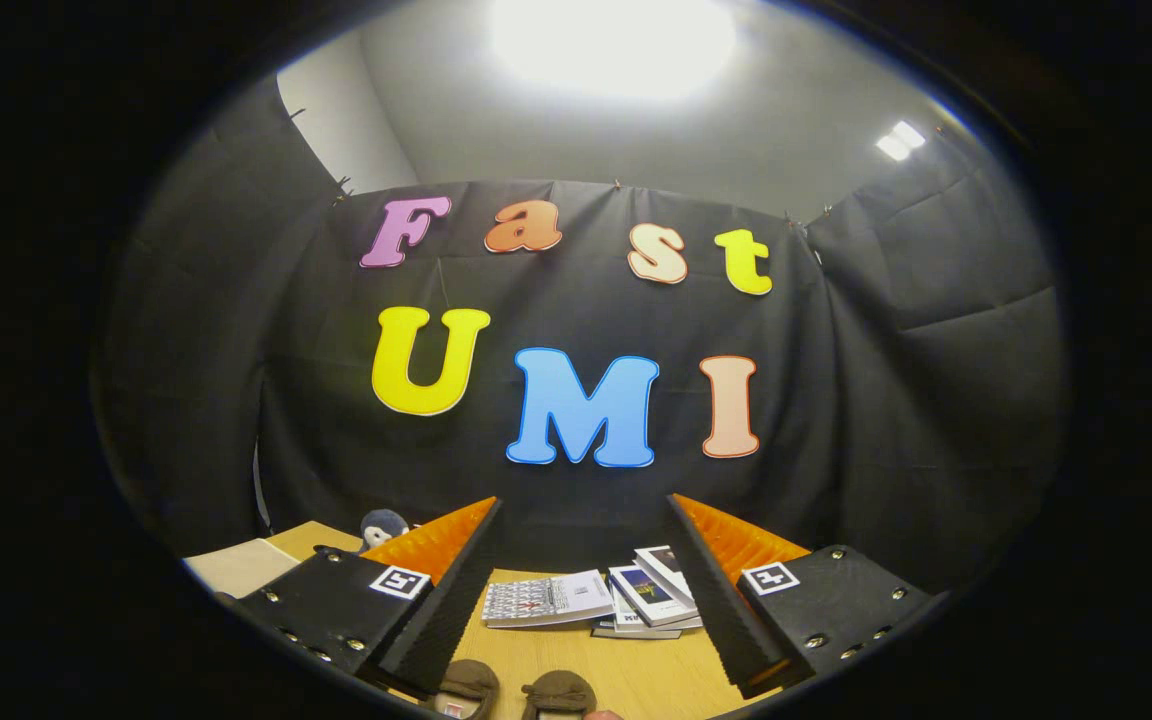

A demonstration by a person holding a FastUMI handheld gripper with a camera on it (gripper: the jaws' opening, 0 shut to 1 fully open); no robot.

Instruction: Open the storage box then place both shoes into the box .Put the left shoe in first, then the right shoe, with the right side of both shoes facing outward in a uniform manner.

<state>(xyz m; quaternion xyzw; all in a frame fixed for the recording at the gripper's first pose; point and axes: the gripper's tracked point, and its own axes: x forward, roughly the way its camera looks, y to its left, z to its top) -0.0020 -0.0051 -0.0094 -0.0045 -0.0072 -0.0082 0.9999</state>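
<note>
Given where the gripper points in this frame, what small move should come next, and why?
Probably tilt the gripper downward. Its fingers are spread open with nothing between them and aim at the booth wall. The two brown shoes sit low between the fingers on the wooden table, the books lie beyond, and I can't spot the storage box.

The worktop (636, 670) looks like smooth, pale wood with a matt finish, the books (596, 600) lying on it have glossy paper covers, the two shoes (511, 690) between the gripper's (581, 600) wide-apart ribbed fingers look like soft brown suede-like cloth.
</note>
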